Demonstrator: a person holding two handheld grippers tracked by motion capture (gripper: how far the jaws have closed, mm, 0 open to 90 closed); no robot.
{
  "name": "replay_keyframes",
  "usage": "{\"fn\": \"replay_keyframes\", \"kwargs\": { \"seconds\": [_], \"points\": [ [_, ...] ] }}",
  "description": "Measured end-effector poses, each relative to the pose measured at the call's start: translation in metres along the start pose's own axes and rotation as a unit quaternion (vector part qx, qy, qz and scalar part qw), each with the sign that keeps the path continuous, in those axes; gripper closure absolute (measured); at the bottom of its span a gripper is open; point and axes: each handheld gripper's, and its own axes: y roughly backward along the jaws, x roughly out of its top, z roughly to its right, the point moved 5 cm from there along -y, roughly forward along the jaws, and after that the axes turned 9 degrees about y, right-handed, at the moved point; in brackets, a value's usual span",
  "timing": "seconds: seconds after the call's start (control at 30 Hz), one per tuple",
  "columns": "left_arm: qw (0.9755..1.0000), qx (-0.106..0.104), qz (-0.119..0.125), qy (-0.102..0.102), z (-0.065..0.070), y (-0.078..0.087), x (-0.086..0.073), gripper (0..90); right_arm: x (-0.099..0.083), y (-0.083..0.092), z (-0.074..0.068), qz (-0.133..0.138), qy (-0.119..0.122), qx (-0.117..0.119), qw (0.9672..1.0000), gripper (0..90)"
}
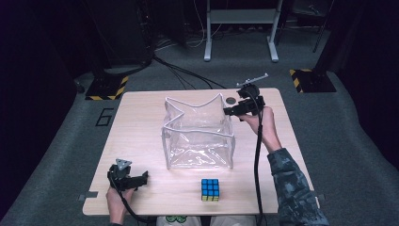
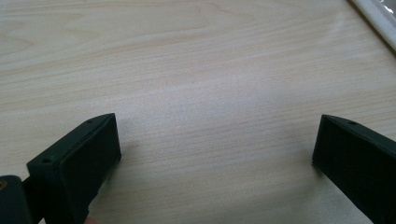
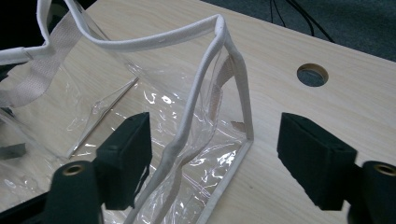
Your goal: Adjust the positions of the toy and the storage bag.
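Observation:
A clear plastic bag with white trim stands open-topped in the middle of the wooden table. My right gripper is at the bag's far right corner. In the right gripper view its jaws stand apart on either side of the bag's white rim, and the pads do not press on it. Near the table's front left corner my left gripper is held low. Its jaws are wide open over bare wood, with nothing between them.
A Rubik's cube sits near the front edge, in front of the bag. A round hole in the tabletop lies just behind my right gripper. Cables and stand legs are on the grey floor beyond the table.

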Motion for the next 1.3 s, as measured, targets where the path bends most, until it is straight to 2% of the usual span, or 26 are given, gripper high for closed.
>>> {"fn": "replay_keyframes", "kwargs": {
  "seconds": [0.17,0.53,0.9,1.3],
  "points": [
    [1.0000,0.000,0.000,0.000,0.000,0.000,0.000,0.6,-0.002,0.007,0.000,0.008,0.002,0.000,1.0000,16.0],
    [1.0000,0.000,0.000,0.000,0.000,0.000,0.000,0.6,-0.014,0.028,0.002,0.031,0.008,-0.005,0.9995,12.2],
    [1.0000,0.000,0.000,0.001,0.000,0.000,0.000,0.6,-0.038,0.045,0.003,0.048,0.012,-0.012,0.9987,9.9],
    [1.0000,0.000,0.000,0.000,0.000,0.000,0.000,0.6,-0.069,0.054,-0.002,0.056,0.011,-0.018,0.9982,9.7]
  ]
}}
